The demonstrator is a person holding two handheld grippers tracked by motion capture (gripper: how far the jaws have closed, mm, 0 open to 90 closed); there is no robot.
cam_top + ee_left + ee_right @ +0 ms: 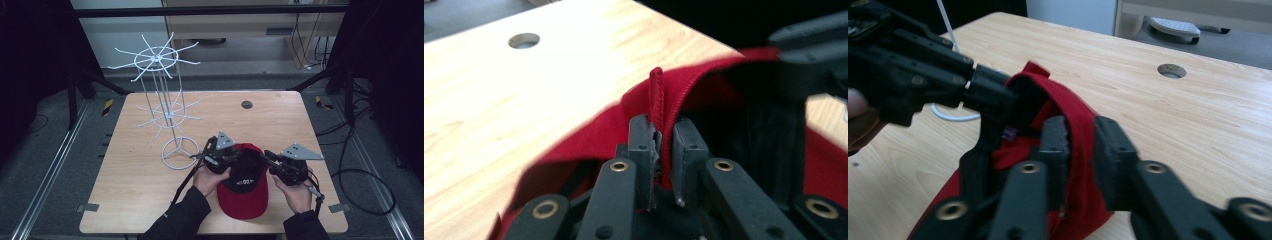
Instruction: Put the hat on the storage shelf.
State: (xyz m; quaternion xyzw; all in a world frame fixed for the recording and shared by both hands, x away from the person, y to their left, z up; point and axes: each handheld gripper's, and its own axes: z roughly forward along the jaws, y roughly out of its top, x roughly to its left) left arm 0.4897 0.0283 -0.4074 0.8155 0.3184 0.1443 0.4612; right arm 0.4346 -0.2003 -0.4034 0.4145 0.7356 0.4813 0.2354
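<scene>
A red fabric baseball cap with a black lining (244,185) is lying upside down near the front edge of the pale wooden worktop (280,120), beside a white wire display stand (167,107). The left gripper (663,150) is clamping the cap's red rim. The right gripper (1080,145) is straddling the opposite rim, its jaws standing slightly apart around the cloth.

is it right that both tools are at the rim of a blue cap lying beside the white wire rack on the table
Not quite: the cap is red, not blue, as the high view shows. The rest stands: the left tool and the right tool are at its rim, beside the white wire rack on the table.
</scene>
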